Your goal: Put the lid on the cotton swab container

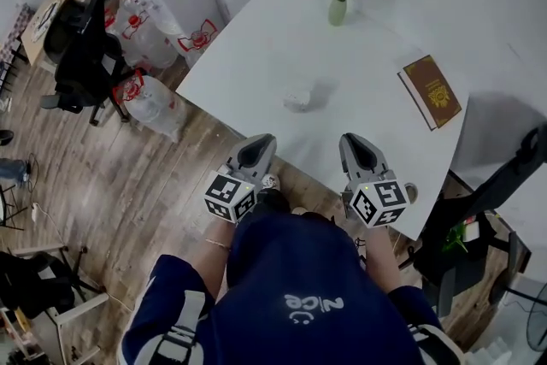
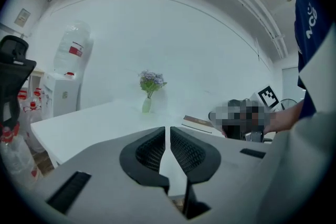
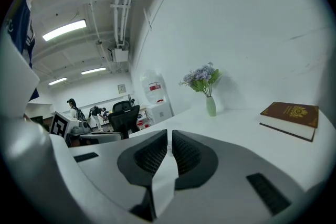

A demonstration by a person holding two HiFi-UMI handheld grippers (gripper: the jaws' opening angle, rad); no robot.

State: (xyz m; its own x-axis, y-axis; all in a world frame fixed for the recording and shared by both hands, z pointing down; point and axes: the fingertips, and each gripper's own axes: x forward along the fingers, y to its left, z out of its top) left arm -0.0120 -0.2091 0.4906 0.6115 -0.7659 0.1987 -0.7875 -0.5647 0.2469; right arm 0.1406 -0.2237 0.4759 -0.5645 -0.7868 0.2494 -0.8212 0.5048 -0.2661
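Both left claw and right claw clenched, empty, at the table edge; cotton swab container beyond.

One book, one flower vase, one small container.

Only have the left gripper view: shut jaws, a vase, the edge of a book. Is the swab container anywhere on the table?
Observer: The head view shows a small white item alone mid-table, nearer you than the vase. It is likely the container, but too small to tell lid from container.
Operator: Right gripper holding anything?
Observer: No. The right gripper view shows the right gripper shut, with nothing between its jaws.
Operator: How close are we?
Observer: Not close. In the head view the left gripper and the right gripper sit back at the near edge of the table, apart from the small white item.
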